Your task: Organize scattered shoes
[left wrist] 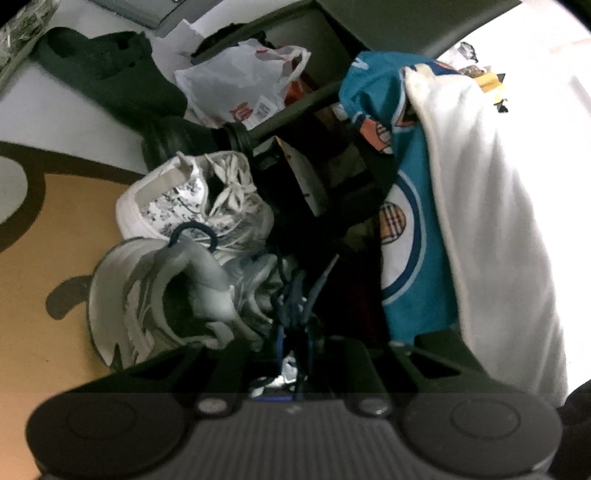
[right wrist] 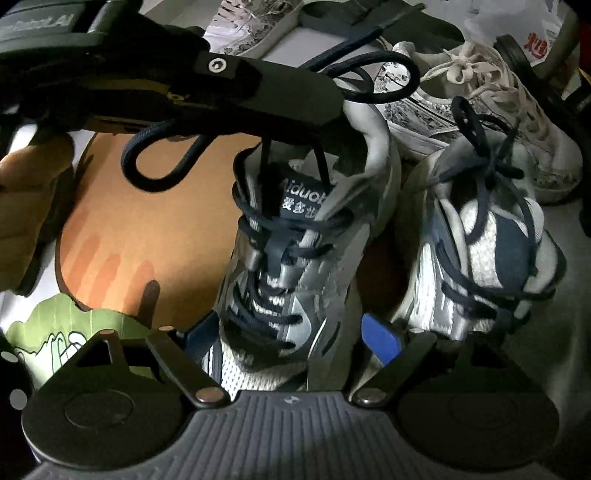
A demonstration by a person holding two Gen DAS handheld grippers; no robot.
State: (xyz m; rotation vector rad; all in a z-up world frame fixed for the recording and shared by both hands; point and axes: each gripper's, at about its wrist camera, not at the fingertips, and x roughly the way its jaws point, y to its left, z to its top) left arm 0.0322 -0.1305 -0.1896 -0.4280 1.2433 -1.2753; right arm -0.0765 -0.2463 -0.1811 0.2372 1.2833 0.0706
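Floor mat [right wrist: 155, 221]: orange with a dark outline and a green patch, lying under the shoes. White cloth [left wrist: 491, 229] and teal printed garment [left wrist: 413, 229] hang at the right of the left wrist view, beside a white plastic bag [left wrist: 236, 85].

Grey-and-navy sneaker [right wrist: 291, 258]: upright on the mat, toe toward the right wrist camera. Its mate [right wrist: 487, 251] stands just beside it. A patterned white sneaker [right wrist: 498, 110] sits behind the mate, and another [right wrist: 251, 26] lies farther back.

Right gripper [right wrist: 291, 343]: jaws spread wide, one blue pad on each side of the toe; contact cannot be confirmed.

Left gripper [right wrist: 317, 99]: jaws pressed together, pinching the dark navy lace [right wrist: 162, 162] above the sneaker's collar, loops hanging free.
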